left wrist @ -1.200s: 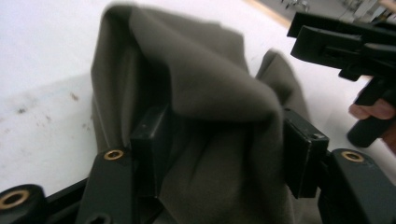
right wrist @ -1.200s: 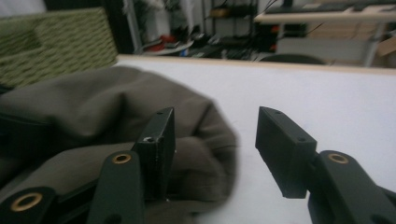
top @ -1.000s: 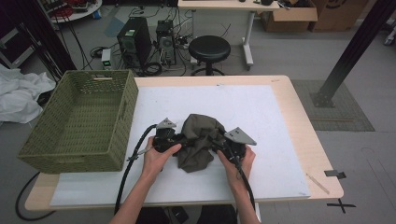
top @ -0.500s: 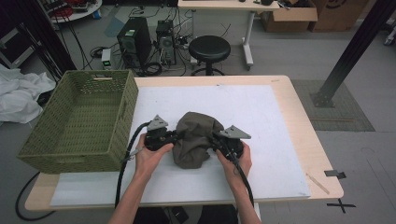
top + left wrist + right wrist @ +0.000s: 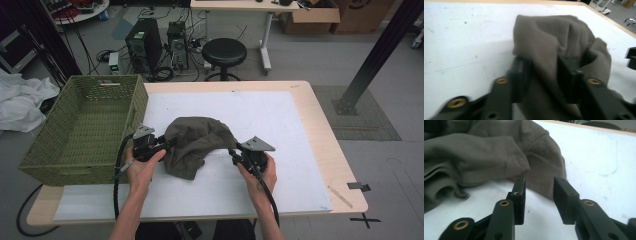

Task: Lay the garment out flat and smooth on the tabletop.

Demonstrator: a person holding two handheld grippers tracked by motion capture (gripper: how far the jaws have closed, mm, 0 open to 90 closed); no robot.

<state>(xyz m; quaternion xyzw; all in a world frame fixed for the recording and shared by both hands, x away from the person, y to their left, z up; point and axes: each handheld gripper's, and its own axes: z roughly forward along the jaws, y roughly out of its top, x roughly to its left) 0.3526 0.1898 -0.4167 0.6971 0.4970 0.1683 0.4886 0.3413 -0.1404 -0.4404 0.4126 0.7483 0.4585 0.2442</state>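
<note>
While the olive-brown garment (image 5: pixel 192 142) lies bunched on the white sheet (image 5: pixel 280 120) just right of the green wicker basket (image 5: pixel 82 132), the work in hand looks like regripping it for a fold or for a lift into that basket. The left gripper (image 5: pixel 159 146), on the garment's basket side, has just been opening its jaws; a fold of cloth sits between them, seemingly loose rather than pinched. The right gripper (image 5: pixel 234 154), on the garment's far side from the basket, has also just been opening; its jaws stand apart, empty, just short of the hem. Next, I judge, both must close on the cloth's edges before any lift.
</note>
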